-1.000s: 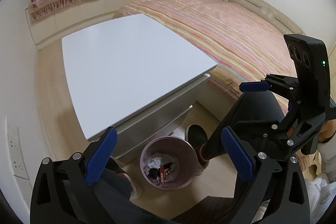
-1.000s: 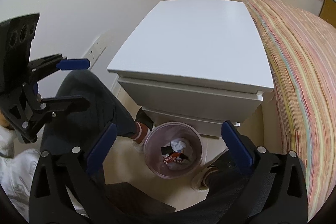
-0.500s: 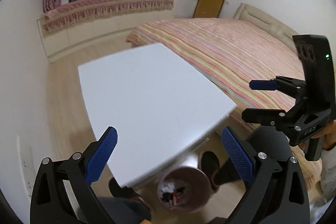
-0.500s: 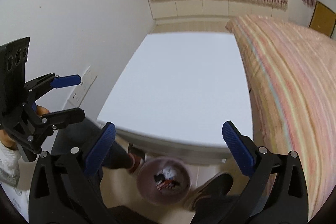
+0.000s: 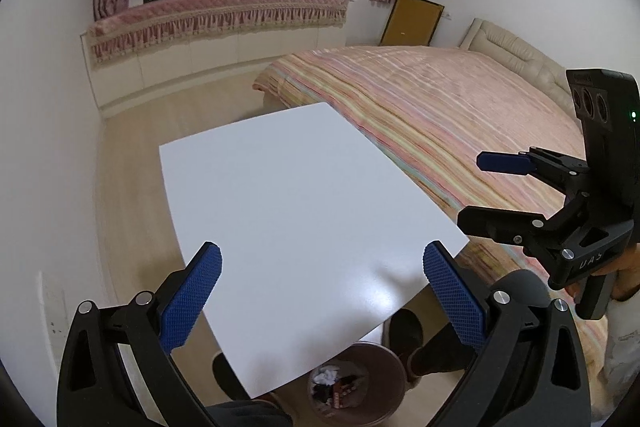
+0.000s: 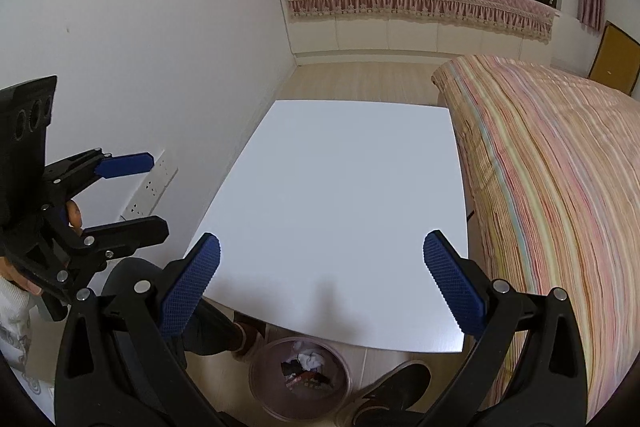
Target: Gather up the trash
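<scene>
A round pinkish trash bin (image 5: 356, 387) stands on the floor below the near edge of the white cabinet top (image 5: 304, 211). It holds crumpled white paper and dark wrappers and also shows in the right wrist view (image 6: 300, 377). My left gripper (image 5: 320, 291) is open and empty, held above the cabinet's near edge. My right gripper (image 6: 320, 287) is open and empty, also above the near edge. Each gripper shows in the other's view, the right one (image 5: 492, 191) and the left one (image 6: 140, 195), both with jaws apart. No trash shows on the cabinet top.
A bed with a striped cover (image 5: 440, 115) lies right of the cabinet. A white wall with sockets (image 6: 154, 187) is on the left. The person's legs and dark shoes (image 6: 384, 391) stand beside the bin. A cushioned window bench (image 5: 216, 15) runs along the far wall.
Both grippers have tilted and risen upward. The bin has slid toward the bottom of both views and the window and far wall have come into sight. Both jaws stay open.
</scene>
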Motion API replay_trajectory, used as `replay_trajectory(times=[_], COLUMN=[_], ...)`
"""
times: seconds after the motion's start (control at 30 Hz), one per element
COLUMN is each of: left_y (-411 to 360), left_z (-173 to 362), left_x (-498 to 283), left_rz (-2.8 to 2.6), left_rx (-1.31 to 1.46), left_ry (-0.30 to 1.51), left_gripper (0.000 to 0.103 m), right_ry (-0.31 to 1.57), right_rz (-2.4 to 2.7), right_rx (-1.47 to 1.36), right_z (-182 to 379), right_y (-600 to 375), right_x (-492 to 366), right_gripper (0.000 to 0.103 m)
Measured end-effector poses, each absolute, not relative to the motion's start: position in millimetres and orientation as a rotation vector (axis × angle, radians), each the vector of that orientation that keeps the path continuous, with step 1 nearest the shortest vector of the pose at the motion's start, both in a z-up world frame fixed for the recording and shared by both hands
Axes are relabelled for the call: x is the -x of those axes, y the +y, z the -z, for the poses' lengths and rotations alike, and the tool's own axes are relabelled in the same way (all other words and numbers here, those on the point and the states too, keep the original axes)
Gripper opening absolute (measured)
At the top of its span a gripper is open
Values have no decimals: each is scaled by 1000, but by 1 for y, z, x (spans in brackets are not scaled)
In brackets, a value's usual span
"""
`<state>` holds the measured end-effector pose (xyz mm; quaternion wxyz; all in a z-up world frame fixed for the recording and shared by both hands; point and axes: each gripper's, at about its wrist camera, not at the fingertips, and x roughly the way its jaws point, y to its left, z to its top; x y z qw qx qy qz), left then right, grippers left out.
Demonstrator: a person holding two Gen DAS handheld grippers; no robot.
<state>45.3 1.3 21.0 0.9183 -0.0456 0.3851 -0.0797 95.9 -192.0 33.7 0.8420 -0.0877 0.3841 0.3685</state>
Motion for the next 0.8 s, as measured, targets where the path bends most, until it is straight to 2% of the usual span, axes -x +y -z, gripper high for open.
replay_trajectory(times=[0.8], left_y=[0], left_z=[-20], left_x=[-41], left_rz=[159], left_rx=[107], left_ry=[783], left_gripper=[97], right_ry=[816], right_rz=[-780], right_rx=[212], right_z=[-34], right_y=[-187], right_x=[-99], right_gripper=[100])
